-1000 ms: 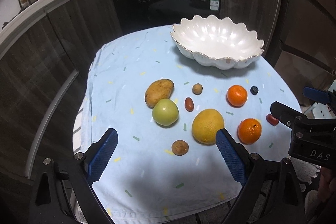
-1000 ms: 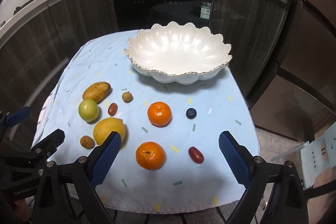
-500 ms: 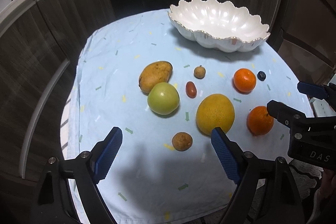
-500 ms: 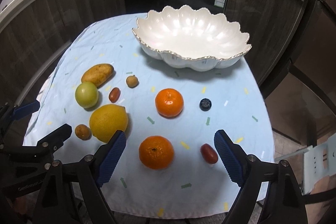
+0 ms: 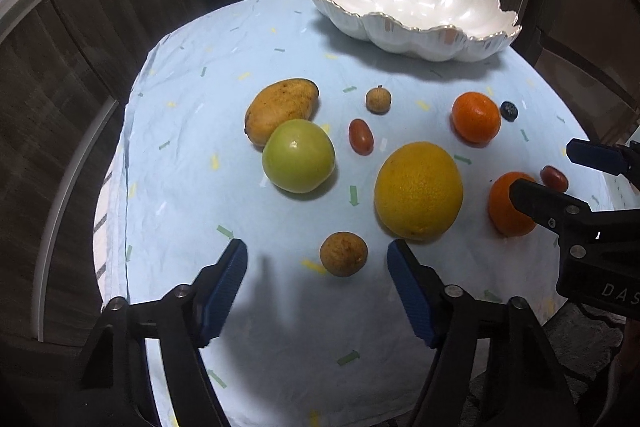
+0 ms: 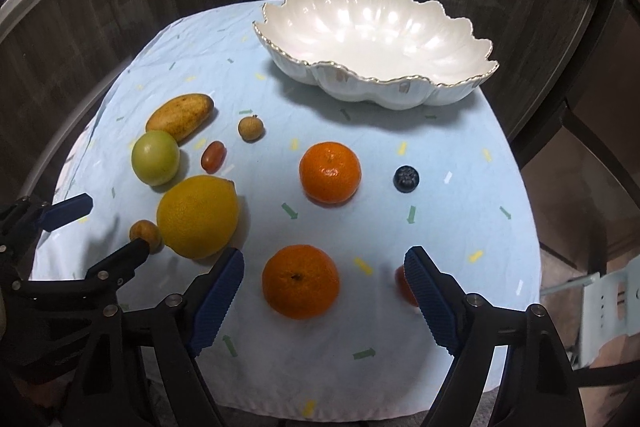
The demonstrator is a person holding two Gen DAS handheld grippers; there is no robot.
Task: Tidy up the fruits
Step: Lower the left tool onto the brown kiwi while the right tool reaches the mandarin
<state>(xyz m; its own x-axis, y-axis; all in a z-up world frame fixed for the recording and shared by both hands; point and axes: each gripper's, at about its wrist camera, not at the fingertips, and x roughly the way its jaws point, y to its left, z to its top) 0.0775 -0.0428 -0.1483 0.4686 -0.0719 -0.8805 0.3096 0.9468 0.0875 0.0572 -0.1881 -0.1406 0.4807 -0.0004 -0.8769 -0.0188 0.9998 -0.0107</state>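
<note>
My left gripper [image 5: 317,251] hangs low over the near part of the blue cloth, its jaws closing. A brown longan [image 5: 343,253] lies between the pads, which stand apart from it. A big yellow citrus [image 5: 418,190] lies just beyond the right pad. My right gripper [image 6: 324,257] is closing around the near mandarin [image 6: 300,281] without touching it. A cherry tomato [image 6: 402,283] is half hidden behind its right pad. The white scalloped bowl [image 6: 380,91] stands empty at the far side.
On the cloth also lie a mango [image 5: 280,109], a green apple [image 5: 298,155], a second cherry tomato [image 5: 361,135], a small longan [image 5: 377,100], a far mandarin [image 6: 330,173] and a blueberry [image 6: 406,179]. Dark cabinets and an oven ring the table.
Both grippers have sunk toward the cloth and their jaws have narrowed. The longan and the near mandarin now lie between the pads. No fruit has moved.
</note>
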